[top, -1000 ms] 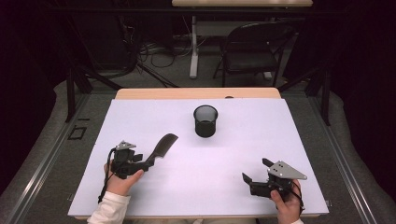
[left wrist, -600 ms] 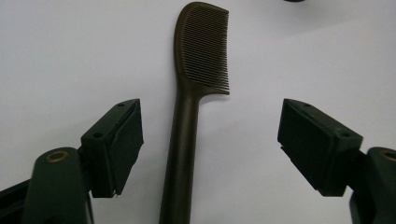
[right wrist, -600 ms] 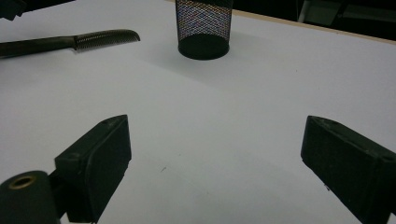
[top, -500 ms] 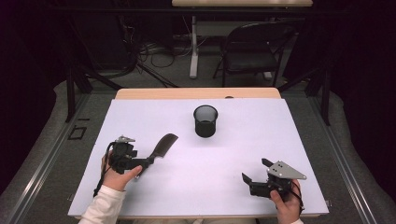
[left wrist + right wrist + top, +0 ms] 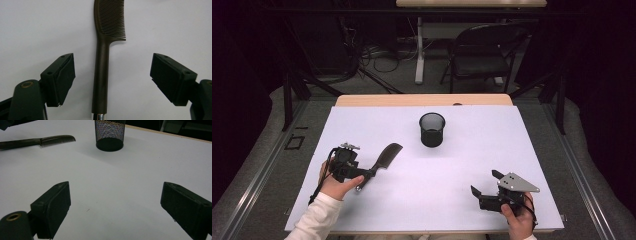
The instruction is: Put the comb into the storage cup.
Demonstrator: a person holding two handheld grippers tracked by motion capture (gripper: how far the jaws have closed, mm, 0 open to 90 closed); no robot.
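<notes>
A dark brown comb (image 5: 384, 156) lies flat on the white table, teeth pointing away toward the back right. My left gripper (image 5: 363, 173) sits at its handle end. In the left gripper view the handle (image 5: 101, 75) runs up between the two jaws, and both pads stand well clear of it. These jaws have just been opening, so my left gripper (image 5: 112, 60) is open. My right gripper (image 5: 484, 182) rests near the front right edge, open with nothing between its jaws (image 5: 115, 187). From there the comb (image 5: 37, 142) shows at the far left.
A black mesh cup (image 5: 432, 130) stands upright at the middle back of the table (image 5: 452, 170), seen ahead in the right gripper view as the cup (image 5: 110, 132). Behind the table are a dark chair (image 5: 484, 55) and cables on the floor.
My left hand and forearm have shifted slightly to the left. The comb lies where it was. The right hand has not moved.
</notes>
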